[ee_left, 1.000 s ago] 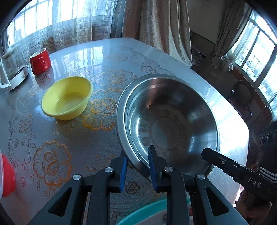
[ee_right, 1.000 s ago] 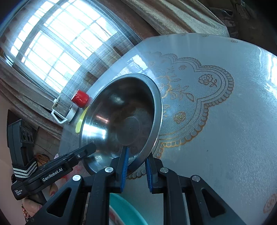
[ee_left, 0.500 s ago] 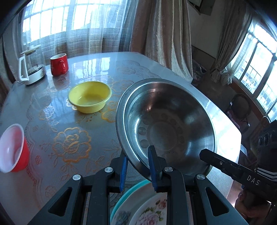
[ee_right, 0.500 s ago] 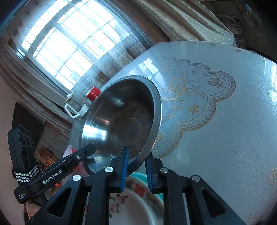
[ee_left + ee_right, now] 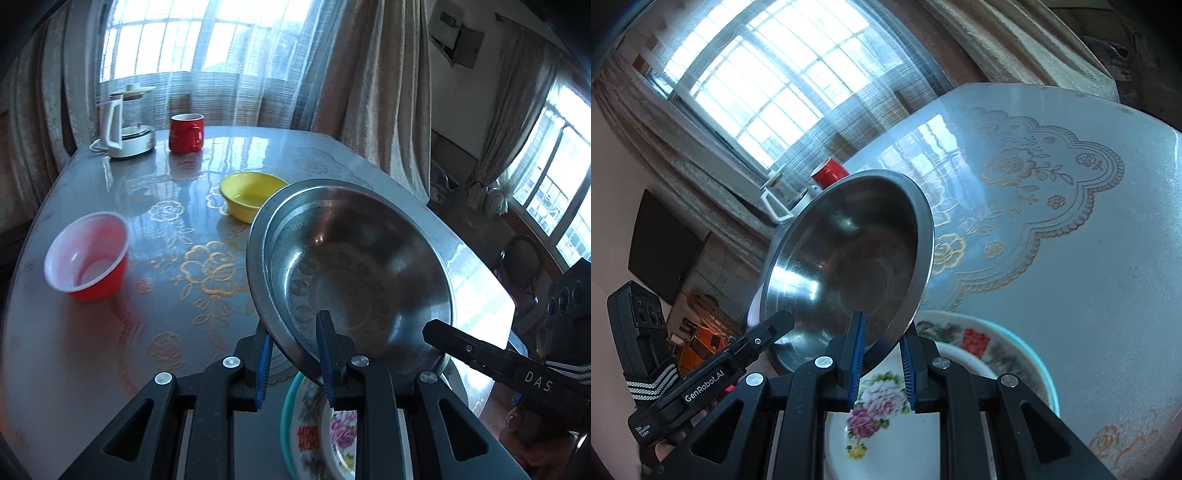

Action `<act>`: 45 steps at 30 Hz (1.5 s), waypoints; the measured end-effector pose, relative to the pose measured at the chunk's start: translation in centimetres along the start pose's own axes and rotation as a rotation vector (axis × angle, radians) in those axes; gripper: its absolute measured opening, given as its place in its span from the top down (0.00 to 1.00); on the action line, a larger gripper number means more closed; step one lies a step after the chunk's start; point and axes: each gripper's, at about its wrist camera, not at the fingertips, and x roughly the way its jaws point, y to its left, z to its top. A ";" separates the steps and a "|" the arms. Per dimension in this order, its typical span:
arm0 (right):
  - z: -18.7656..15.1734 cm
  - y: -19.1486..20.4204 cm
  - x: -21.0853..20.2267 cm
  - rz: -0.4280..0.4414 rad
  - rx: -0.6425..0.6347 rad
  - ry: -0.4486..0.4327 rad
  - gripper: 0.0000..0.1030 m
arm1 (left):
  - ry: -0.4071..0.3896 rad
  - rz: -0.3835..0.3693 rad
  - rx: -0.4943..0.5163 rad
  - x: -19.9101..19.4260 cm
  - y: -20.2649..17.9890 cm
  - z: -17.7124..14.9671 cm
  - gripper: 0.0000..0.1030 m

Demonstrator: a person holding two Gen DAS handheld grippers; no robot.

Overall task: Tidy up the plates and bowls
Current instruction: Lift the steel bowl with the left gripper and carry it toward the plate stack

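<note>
Steel bowl carried by both grippers

Both pairs of fingers (image 5: pixel 327 354) pinch the round stainless-steel bowl's (image 5: pixel 351 266) near rim; the floral plate (image 5: pixel 886 417) lies directly beneath them.

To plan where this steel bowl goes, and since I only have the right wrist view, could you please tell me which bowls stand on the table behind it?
Observer: A yellow bowl stands upright on the table, just beyond the far rim of the steel bowl.
Operator: Thank you. Is there another?
Observer: Yes, a red bowl, white inside, stands further left in the left wrist view, apart from the yellow one.
Operator: Does the left claw have the rim?
Observer: Yes, the left claw is shut on the steel bowl's near rim, one pad inside, one outside.
</note>
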 end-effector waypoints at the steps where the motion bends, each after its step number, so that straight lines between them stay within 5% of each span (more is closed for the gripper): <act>1: -0.2 0.4 0.2 0.004 -0.007 0.004 0.82 | -0.005 0.004 -0.007 -0.4 0.2 -0.3 0.77; 25: -5.8 6.1 2.5 0.123 -0.127 0.153 0.82 | -0.046 0.085 -0.159 -7.8 6.8 -7.2 0.75; 45: -9.8 9.2 5.5 0.123 -0.210 0.305 0.80 | 0.006 0.136 -0.275 -9.2 10.9 -11.9 0.74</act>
